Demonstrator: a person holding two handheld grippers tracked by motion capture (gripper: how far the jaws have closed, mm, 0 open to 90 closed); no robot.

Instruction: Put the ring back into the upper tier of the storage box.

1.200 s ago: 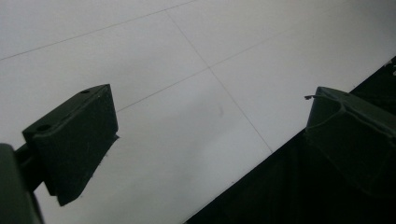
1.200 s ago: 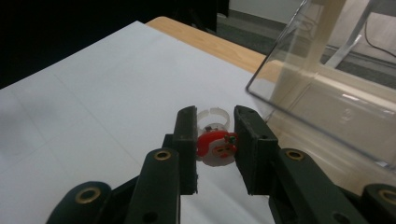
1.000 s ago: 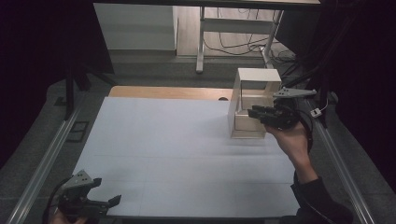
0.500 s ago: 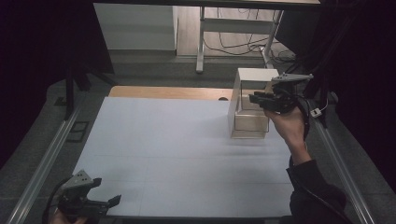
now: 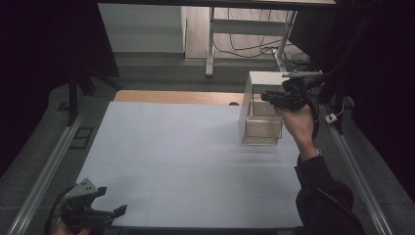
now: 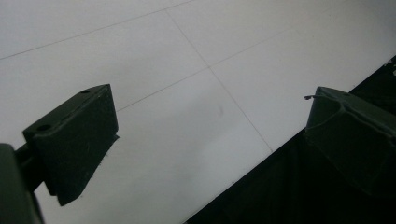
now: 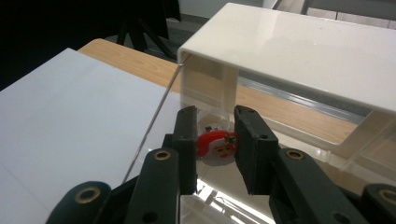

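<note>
White tabletop (image 5: 186, 161): the right gripper (image 7: 215, 151), jaws clamped on a small red-and-white object (image 7: 217, 145), has lifted toward the white organizer (image 5: 262, 112), suggesting placement there; the left gripper (image 5: 105, 214) rests wide open, empty.

Right gripper (image 5: 268, 97) raised, fingers (image 7: 186, 140) closed together; left gripper (image 5: 110, 208) low, fingers (image 6: 74, 140) wide apart.
</note>
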